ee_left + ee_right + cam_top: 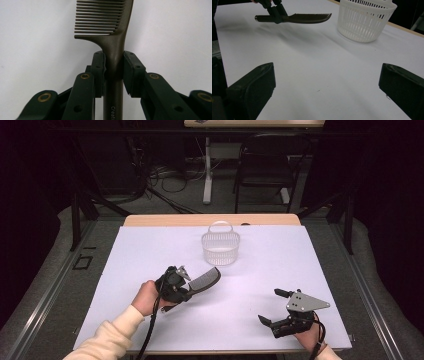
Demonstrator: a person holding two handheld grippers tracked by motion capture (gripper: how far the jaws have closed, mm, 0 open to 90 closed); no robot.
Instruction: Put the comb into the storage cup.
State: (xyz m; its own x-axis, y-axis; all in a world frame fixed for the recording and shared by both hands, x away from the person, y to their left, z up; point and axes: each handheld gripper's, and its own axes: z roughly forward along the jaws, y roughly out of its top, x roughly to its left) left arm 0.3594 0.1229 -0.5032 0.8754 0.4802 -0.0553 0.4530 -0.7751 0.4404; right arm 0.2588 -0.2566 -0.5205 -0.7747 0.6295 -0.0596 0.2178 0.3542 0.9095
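A dark comb point(206, 280) is lifted above the white table, its handle clamped in my left gripper point(184, 291). In the left gripper view the pads point(98, 65) press both sides of the comb's handle point(113, 50), and the teeth point left. The right gripper view shows the comb point(309, 18) hovering level, with its shadow on the sheet below. A white slotted basket point(220, 247) with a handle stands upright beyond the comb. My right gripper point(270, 307) rests near the front right edge, its jaws wide apart and nothing between them point(327, 82).
A white sheet point(150, 250) covers the table, with a wooden strip point(165, 220) along the far edge. Behind the table are a dark chair point(265, 167), a desk leg and cables on the floor. The basket point(364, 22) looks empty from the side.
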